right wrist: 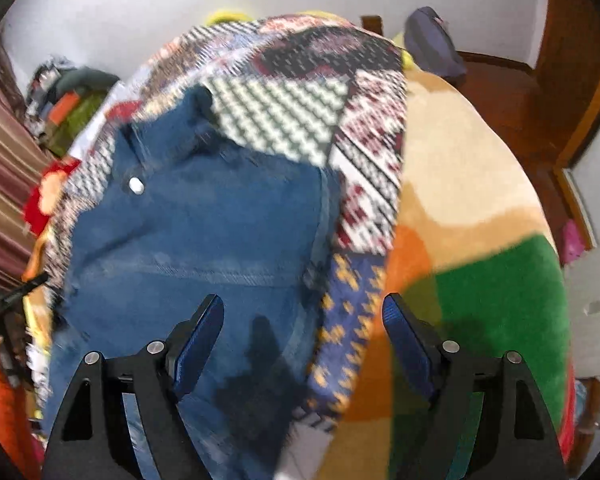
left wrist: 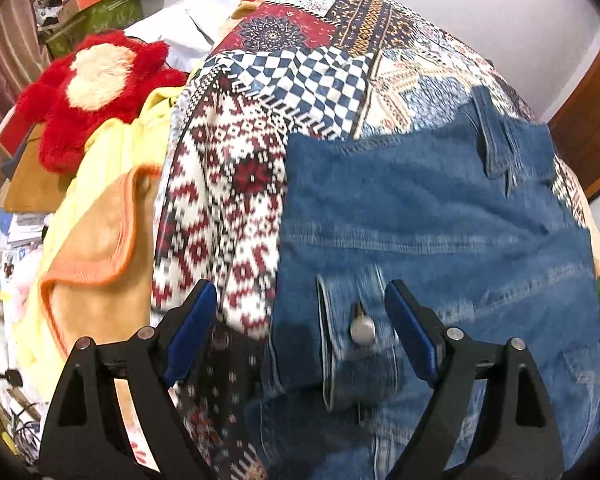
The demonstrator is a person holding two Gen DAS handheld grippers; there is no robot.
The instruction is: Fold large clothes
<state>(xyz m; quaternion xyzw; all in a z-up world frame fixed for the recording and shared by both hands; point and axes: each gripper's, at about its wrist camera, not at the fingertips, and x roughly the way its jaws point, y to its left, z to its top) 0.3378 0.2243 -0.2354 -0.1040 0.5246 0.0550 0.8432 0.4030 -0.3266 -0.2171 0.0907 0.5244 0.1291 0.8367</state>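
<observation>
A blue denim jacket [left wrist: 432, 216] lies flat on a patchwork bedspread [left wrist: 300, 80]. Its cuff with a metal button [left wrist: 363, 329] lies between my left fingers. My left gripper [left wrist: 300, 308] is open and hovers over the jacket's near left edge, holding nothing. In the right wrist view the jacket [right wrist: 196, 224] fills the left half, with a white button [right wrist: 136, 187] near its far end. My right gripper [right wrist: 303, 320] is open and empty above the jacket's right edge, where it meets the bedspread [right wrist: 364, 184].
A red plush toy [left wrist: 88, 92] and yellow and orange blankets [left wrist: 96, 232] lie left of the bedspread. Boxes and clutter [left wrist: 88, 4] sit at the far left. A green, orange and beige fleece blanket [right wrist: 480, 280] lies to the right, with a wooden door frame [right wrist: 572, 92] beyond.
</observation>
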